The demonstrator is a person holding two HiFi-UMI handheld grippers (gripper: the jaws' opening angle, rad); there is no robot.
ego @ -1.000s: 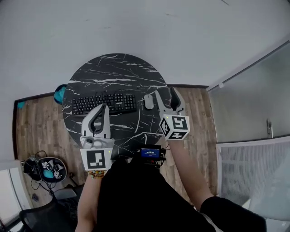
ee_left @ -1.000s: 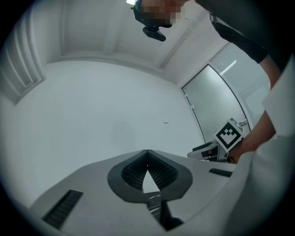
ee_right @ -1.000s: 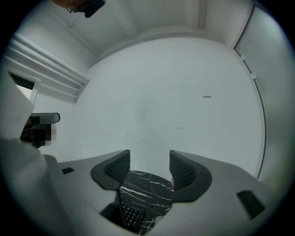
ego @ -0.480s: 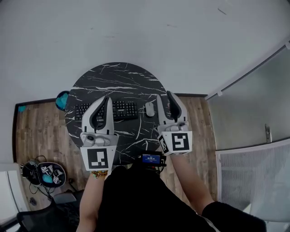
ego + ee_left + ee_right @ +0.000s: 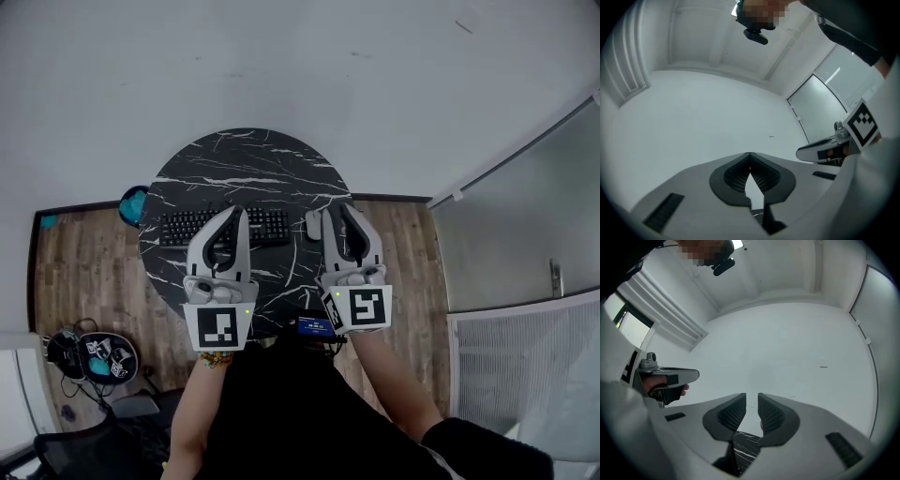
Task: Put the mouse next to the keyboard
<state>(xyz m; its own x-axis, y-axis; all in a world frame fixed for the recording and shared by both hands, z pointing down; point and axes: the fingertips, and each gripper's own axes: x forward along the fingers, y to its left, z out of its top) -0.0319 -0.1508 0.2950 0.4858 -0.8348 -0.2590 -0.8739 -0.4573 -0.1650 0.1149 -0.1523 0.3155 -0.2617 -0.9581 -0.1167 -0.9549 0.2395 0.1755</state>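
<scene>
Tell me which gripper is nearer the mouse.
The right gripper: the mouse lies beside its empty jaws, which have just been closing; the left gripper hangs over the keyboard.

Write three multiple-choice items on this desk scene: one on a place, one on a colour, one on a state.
1. The mouse lies:
A) right of the keyboard
B) on the floor
C) atop the keyboard

2. The table is:
A) plain white
B) black with white veins
C) red

3. The left tongs are:
A) wide open
B) clamped on the mouse
C) shut, empty

Key: 1A, it sits just off the keyboard's right end; 2B, the round top is dark marble; 3C, the tips meet with nothing between them.
</scene>
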